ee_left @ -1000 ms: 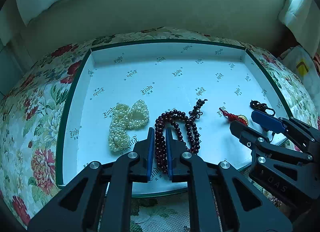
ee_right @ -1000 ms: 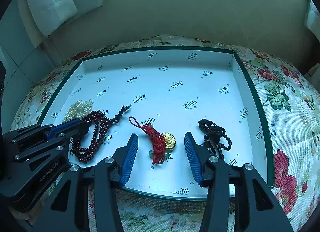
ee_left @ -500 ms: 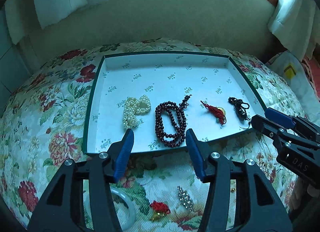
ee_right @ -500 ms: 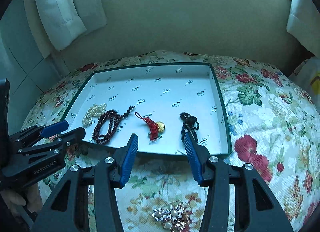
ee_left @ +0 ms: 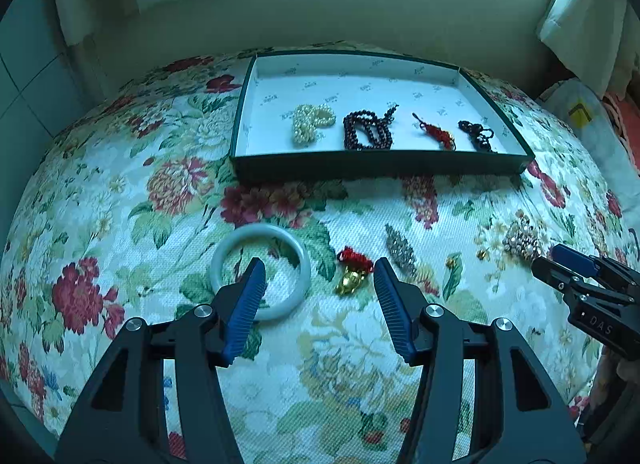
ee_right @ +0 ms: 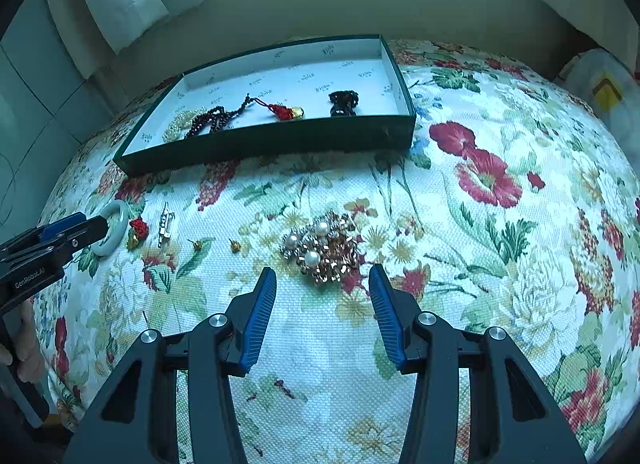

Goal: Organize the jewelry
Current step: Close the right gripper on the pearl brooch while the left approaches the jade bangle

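Note:
My left gripper [ee_left: 319,267] hangs over the flowered cloth, its jaws opening and holding nothing. Beneath it lie a pale jade bangle [ee_left: 262,229] and a red-and-gold charm [ee_left: 352,274], with a rhinestone clip [ee_left: 400,250] just beyond. My right gripper [ee_right: 322,272] stands open and empty just short of a pearl-and-gold cluster [ee_right: 324,244]. In the green tray [ee_left: 380,168] lie a row of pearls [ee_left: 310,122], dark red beads [ee_left: 368,132], a red tassel [ee_left: 438,134] and a black cord [ee_left: 478,134].
Two small gold studs [ee_right: 234,245] lie on the cloth between the clip and the cluster. The tray [ee_right: 272,144] sits at the far side near the wall. Curtains hang behind, and a white bag [ee_left: 580,112] lies at the far right.
Both grippers have drawn back from the tray to above the cloth. The left gripper was shut by the dark red beads and has opened, and the beads lie in the tray.

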A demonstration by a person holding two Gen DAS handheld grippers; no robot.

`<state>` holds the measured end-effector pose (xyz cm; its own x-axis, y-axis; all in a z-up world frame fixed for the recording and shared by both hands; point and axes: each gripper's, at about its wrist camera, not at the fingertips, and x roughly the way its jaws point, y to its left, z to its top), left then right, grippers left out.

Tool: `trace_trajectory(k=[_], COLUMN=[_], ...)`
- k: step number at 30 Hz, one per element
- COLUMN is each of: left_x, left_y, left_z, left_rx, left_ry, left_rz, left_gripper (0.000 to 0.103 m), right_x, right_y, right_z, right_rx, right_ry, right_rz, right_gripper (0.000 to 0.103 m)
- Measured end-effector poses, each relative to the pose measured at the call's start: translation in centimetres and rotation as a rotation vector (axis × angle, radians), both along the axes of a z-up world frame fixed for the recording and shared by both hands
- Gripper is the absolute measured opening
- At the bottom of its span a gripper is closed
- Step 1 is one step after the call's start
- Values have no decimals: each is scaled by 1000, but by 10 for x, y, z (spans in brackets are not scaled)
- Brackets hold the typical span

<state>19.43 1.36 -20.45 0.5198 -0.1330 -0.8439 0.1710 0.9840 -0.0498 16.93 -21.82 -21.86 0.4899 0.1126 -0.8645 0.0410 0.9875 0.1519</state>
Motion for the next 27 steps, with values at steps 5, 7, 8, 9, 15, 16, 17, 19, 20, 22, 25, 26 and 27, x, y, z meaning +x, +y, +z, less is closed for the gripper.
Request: trace_trajectory(k=[5, 7, 8, 9, 15, 16, 17, 19, 20, 22, 25, 26, 27], left_x=[-9, -10, -11, -11, -9, -9, -8, -8, -7, -6, -5, -5, -4], left_y=[13, 16, 17, 19, 21, 21, 20, 20, 20, 21, 24, 25, 26], left_z=[-9, -9, -9, -9, -11, -12, -13, -14, -15, -16, -17, -18, -18], left_rx=[-1, 3, 5, 6, 9, 9, 10, 10, 9, 10, 8, 7, 7], left_ry=[34, 32, 30, 27, 31, 33, 35, 38, 40, 43, 47, 47, 47], left_rz=[39, 45, 47, 49, 54, 54, 53, 53, 54, 57, 63, 64, 64], left_gripper=[56, 56, 58, 62, 62, 62, 62, 62, 62, 62, 62, 62, 62], right_x=[1, 3, 4, 6, 16, 18, 20, 23, 24, 25, 24, 24, 23], right_y=[-1, -1, -1, -1, 3, 4, 5, 9, 12, 16, 18, 18, 19], right_z=[-8, -9, -9, -10, -10, -10, -10, -10, -10, -11, -11, -10, -10], right_rx=[1, -3, -4, -5, -13, -13, -14, -28, -40, -65, -80, -82, -73], right_ry=[12, 11, 9, 8, -1, -3, -5, -11, -14, -20, -25, -27, -28], right_rz=[-6, -5, -6, -7, -6, -4, 0, 9, 14, 24, 29, 33, 39], right_gripper=[48, 48, 48, 48, 48, 48, 48, 49, 49, 49, 47, 45, 36])
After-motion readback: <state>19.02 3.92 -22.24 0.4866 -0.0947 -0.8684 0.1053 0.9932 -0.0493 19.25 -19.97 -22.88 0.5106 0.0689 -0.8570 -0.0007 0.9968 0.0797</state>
